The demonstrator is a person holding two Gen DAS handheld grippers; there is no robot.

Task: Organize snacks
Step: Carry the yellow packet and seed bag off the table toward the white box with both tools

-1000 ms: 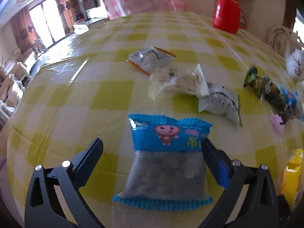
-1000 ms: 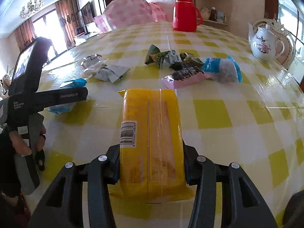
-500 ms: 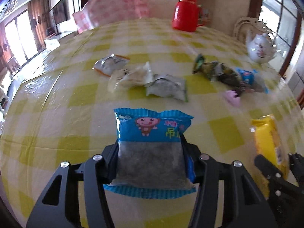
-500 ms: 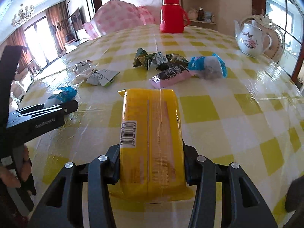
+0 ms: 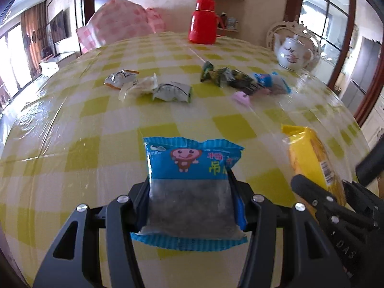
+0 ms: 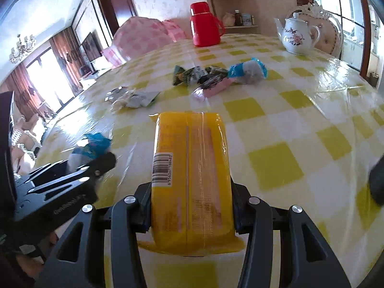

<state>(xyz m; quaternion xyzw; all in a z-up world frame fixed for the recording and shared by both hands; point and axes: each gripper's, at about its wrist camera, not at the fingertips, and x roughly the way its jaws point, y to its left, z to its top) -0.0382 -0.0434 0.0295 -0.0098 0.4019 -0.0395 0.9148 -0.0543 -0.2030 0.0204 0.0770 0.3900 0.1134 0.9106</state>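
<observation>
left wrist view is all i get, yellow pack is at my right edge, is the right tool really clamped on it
Observer: Yes. The right wrist view shows the right tool with both pads pressed on the long sides of the yellow pack.
Operator: how does my tool look from there
Observer: The left tool has just been closing its jaws on the blue snack pack, whose blue end pokes out past the fingertips.
Operator: pink thing by the far pile, what is it
Observer: A long pink packet with a dark printed top face.
</observation>
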